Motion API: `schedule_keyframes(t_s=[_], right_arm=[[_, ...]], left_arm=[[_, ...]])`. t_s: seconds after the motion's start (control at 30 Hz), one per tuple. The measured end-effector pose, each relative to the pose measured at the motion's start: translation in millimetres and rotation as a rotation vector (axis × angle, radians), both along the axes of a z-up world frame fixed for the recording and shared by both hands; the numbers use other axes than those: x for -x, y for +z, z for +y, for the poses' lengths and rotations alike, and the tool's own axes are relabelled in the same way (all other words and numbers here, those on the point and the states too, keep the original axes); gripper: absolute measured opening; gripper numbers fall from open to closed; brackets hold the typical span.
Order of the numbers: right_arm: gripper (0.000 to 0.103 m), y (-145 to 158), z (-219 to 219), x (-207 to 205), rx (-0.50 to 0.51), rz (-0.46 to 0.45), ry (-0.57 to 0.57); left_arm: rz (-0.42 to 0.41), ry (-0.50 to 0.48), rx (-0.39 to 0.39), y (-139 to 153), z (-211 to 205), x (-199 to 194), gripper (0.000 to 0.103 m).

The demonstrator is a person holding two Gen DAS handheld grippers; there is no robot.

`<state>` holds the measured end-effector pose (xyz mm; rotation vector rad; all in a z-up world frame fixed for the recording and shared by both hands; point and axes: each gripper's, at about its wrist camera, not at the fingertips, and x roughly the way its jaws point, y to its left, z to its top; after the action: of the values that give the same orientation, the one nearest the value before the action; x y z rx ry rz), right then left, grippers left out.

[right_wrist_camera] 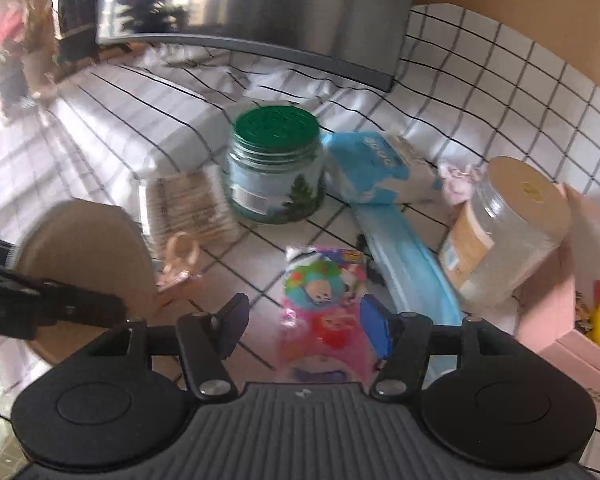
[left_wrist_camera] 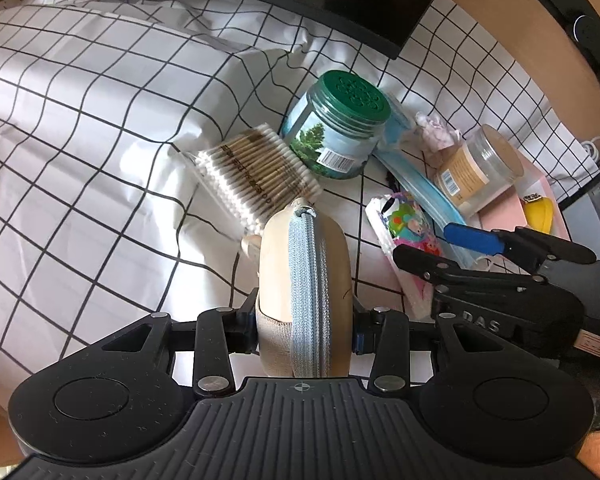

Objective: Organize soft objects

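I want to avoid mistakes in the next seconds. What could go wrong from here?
1. The right gripper is open around the colourful tissue pack; closing could also catch the blue mask pack beside it.
2. The clear jar leans on the pink box and might roll.
3. The left gripper pinches the beige zip pouch only low down; it may slip.

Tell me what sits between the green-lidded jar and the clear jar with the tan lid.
In both wrist views, a blue-and-white packet lies between the green-lidded jar and the clear jar, with a small pink-white soft item beside the clear jar.
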<state>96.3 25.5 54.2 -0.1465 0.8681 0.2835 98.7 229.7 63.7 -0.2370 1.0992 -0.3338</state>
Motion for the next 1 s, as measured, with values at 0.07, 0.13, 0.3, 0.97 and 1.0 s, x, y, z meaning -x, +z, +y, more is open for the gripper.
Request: schedule_keyframes(t_s=[0.07,0.13,0.3,0.97,1.0], right_arm=[[0.062,-3,1,-2,0.004,0.001,-0.001],[0.062,-11,4,-8,0.028,0.012,-0.019],[0.062,-23,1,-16,0.043,0.033,-0.052],[0.045,85,-36,-16,-0.110,-0.050,0.032],[0.045,92,-40,-16,-0.111,-0.065,0.032]], left_arm=[[0.010,-0.005,-0.006,-2,-1,-4,0.045],[0.007,-0.011,-0.009,-1,-2,-6,0.045],[0.009,-0.033,-0.010,-2,-4,-7,0.045],[-0.108,-0.075,-0.023,60,-58,-38,0.045],[-0.123,-0.087,-0.022,67,-64,-43,0.045]])
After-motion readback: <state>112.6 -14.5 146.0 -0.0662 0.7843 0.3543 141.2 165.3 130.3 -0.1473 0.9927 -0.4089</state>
